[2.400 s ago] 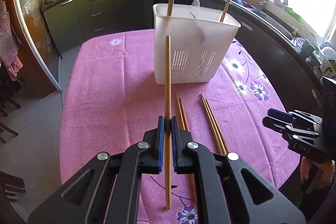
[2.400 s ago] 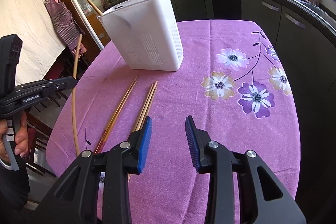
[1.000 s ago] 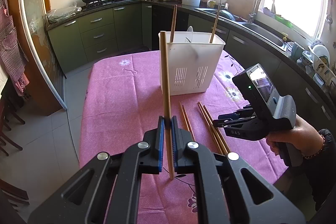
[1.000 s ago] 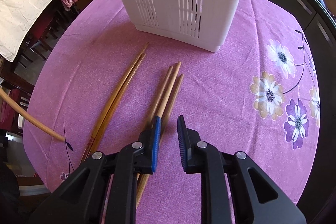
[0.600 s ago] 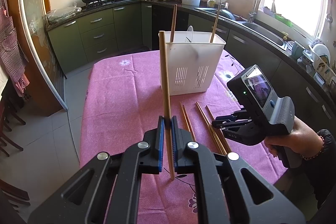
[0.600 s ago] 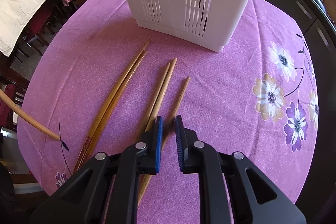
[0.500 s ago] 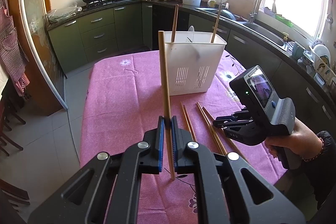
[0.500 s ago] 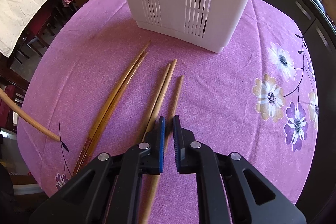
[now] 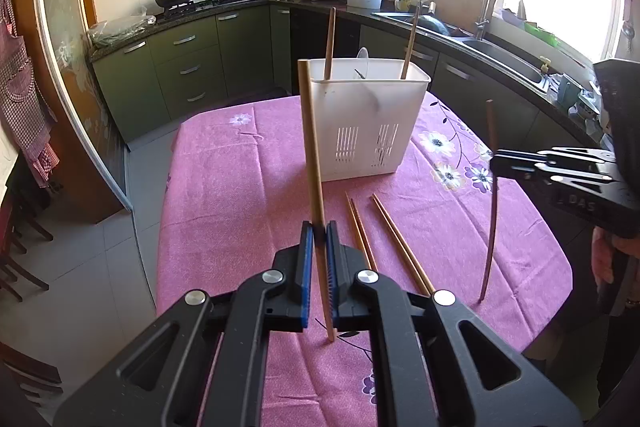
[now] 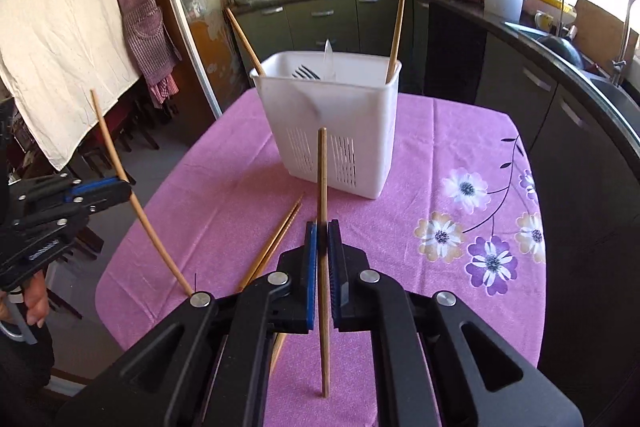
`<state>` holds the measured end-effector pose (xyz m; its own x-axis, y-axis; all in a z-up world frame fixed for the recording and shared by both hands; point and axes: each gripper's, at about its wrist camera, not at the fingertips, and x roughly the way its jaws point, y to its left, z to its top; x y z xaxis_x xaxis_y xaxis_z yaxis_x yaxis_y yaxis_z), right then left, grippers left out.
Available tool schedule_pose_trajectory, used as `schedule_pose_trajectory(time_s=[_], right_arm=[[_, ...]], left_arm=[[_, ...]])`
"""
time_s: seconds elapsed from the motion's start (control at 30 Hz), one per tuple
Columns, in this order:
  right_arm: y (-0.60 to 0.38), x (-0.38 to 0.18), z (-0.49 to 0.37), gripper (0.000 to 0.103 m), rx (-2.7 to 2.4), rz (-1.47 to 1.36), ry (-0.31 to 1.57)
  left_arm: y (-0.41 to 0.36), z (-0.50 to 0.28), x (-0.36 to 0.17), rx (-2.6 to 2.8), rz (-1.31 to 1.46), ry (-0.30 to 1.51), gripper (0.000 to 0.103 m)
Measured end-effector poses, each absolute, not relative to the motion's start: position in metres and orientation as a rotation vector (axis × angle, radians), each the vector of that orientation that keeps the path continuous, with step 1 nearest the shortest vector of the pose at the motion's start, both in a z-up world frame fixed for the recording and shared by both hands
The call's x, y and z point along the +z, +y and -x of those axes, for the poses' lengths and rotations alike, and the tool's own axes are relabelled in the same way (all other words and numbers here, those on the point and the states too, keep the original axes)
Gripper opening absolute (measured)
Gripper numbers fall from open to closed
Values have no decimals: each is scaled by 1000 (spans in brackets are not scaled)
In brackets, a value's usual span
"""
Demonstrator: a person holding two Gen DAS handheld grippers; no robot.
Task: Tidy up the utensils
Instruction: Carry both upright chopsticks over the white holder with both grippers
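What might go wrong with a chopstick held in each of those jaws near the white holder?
Each chopstick, left and right, is pinched mid-length between narrow pads, so it might pivot or slip. The white holder already has two chopsticks leaning out, so incoming sticks might knock them. Both long sticks aimed at one opening might cross.

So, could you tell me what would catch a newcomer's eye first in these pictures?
Each gripper holds one chopstick upright over the pink tablecloth: the left gripper is shut on a chopstick, and the right gripper on another chopstick. Behind them a white basket stands mid-table with two chopsticks sticking out, and loose chopsticks lie on the cloth in front of it.
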<state>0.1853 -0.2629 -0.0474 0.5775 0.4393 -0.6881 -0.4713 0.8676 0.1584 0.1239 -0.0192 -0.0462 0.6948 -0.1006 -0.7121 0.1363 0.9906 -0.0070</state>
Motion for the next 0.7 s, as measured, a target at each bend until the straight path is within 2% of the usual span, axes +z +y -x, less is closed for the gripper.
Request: schedule_pose_trajectory(time_s=[0.33,0.7], right_arm=[[-294,-28,-133,6,531,12,722],[-295,-14,-142,6,553,-15,692]], left_arm=[[-22,-117,-43,-132,-56,787,6],[-26,-120,-32,-127,-68,775,6]])
